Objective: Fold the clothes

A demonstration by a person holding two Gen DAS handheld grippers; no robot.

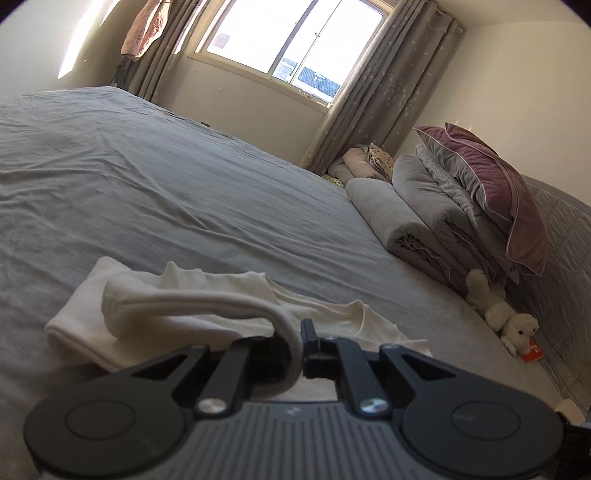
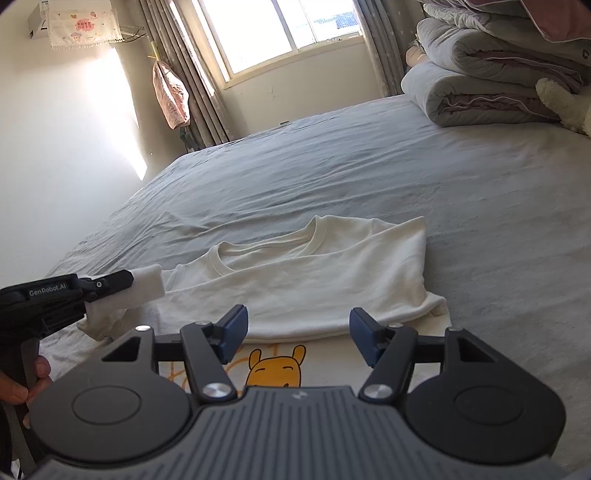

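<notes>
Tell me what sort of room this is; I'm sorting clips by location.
Very likely a home bedroom: a wide bed with a grey sheet, rolled quilts and a pillow stacked at its head, and a curtained window behind.

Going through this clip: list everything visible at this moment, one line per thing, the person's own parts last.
T-shirt: one, cream, yellow cartoon print, partly folded on bed.
Bed sheet: one, grey.
Folded duvets: stack, grey, head of bed.
Pillow: one, mauve, atop duvets.
Plush toy: one, cream, beside duvets.
Curtains: grey, flanking window.
Hanging cloth: one, pink, by curtain.
Left gripper: black, shut on the shirt's sleeve.
Right gripper: black, blue pads, open above shirt.
Hand: left edge, holding left gripper.
</notes>
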